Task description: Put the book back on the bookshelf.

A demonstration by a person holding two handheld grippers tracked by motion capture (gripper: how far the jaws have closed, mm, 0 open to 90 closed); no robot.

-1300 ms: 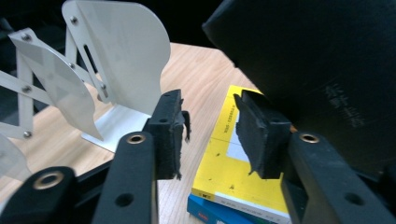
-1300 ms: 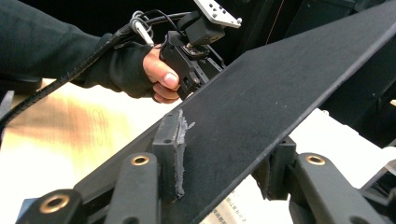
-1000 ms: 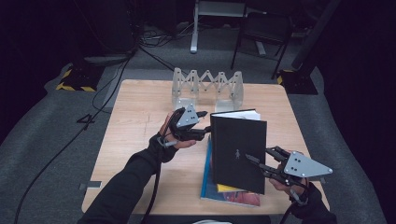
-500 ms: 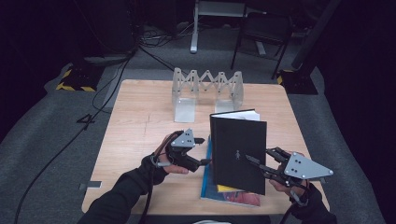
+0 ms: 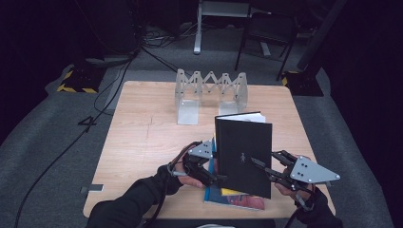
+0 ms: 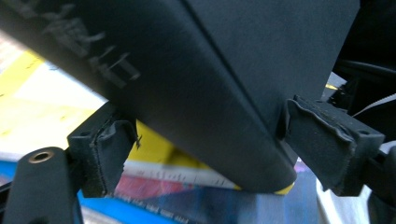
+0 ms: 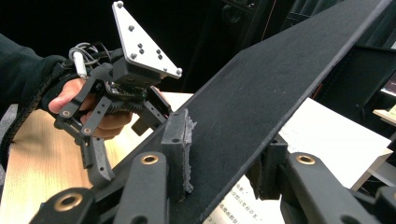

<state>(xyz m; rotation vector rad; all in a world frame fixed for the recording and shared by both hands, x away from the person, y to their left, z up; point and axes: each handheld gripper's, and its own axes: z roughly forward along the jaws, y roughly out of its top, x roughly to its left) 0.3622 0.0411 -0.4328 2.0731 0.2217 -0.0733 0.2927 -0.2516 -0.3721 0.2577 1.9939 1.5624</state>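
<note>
Black hardcover book [image 5: 244,154] is standing upright near the front of the wooden counter [image 5: 142,142], over a colourful book [image 5: 233,197] lying flat; the right tool [image 5: 260,166] is clamped on its front cover from the right edge; the left tool [image 5: 219,178] sits at the bottom left corner with its pads either side of the spine, can't tell if they're actually squeezing; a clear folding rack [image 5: 211,90] stands further back.
</note>
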